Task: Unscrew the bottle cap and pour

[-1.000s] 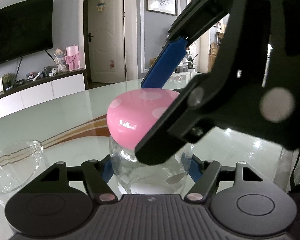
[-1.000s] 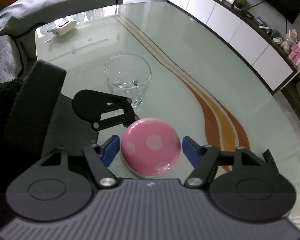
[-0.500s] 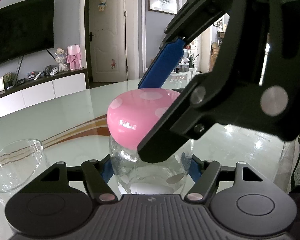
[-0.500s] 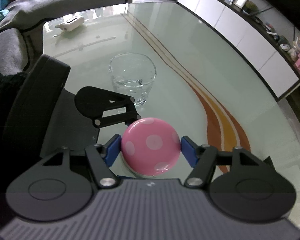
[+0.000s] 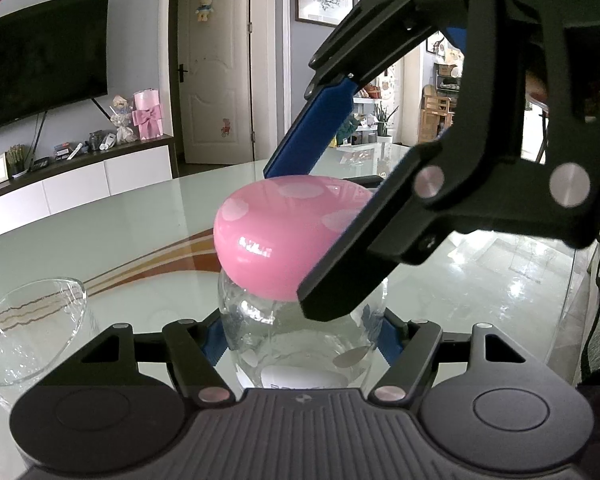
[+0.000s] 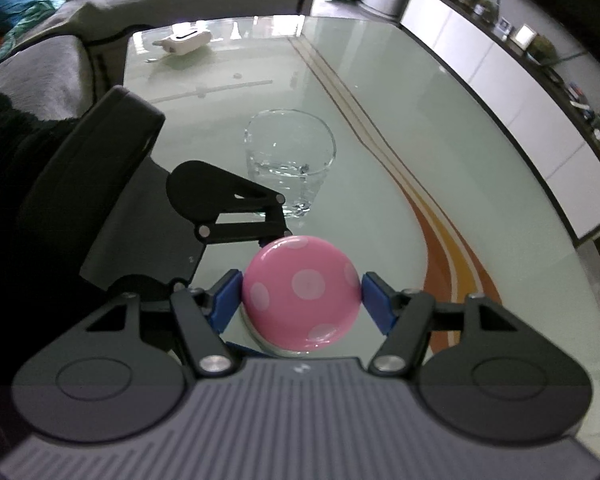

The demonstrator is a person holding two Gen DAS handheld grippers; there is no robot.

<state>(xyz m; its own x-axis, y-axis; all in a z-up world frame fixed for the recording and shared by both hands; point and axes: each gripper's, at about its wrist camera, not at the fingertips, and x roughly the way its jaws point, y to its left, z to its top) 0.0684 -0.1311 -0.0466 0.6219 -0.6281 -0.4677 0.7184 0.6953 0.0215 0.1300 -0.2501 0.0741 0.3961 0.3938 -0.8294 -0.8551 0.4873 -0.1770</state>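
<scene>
Overhead, right gripper point(image 6: 302, 300) clamps pink cap point(image 6: 301, 298); left gripper point(image 5: 300, 336) grips bottle point(image 5: 296, 344).

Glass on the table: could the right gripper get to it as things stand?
Probably not yet. The right gripper is clamped on the pink cap, so it is occupied. The glass stands just beyond the bottle, with bare table between.

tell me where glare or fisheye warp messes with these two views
Left wrist view: window glare washes the glass table at right, a bright streak sits on the pink cap, and the door frame and TV bow outward. Right wrist view: corners vignette to black, the table edge and white cabinets curve strongly, and pale reflections cross the far tabletop near the drinking glass.
</scene>
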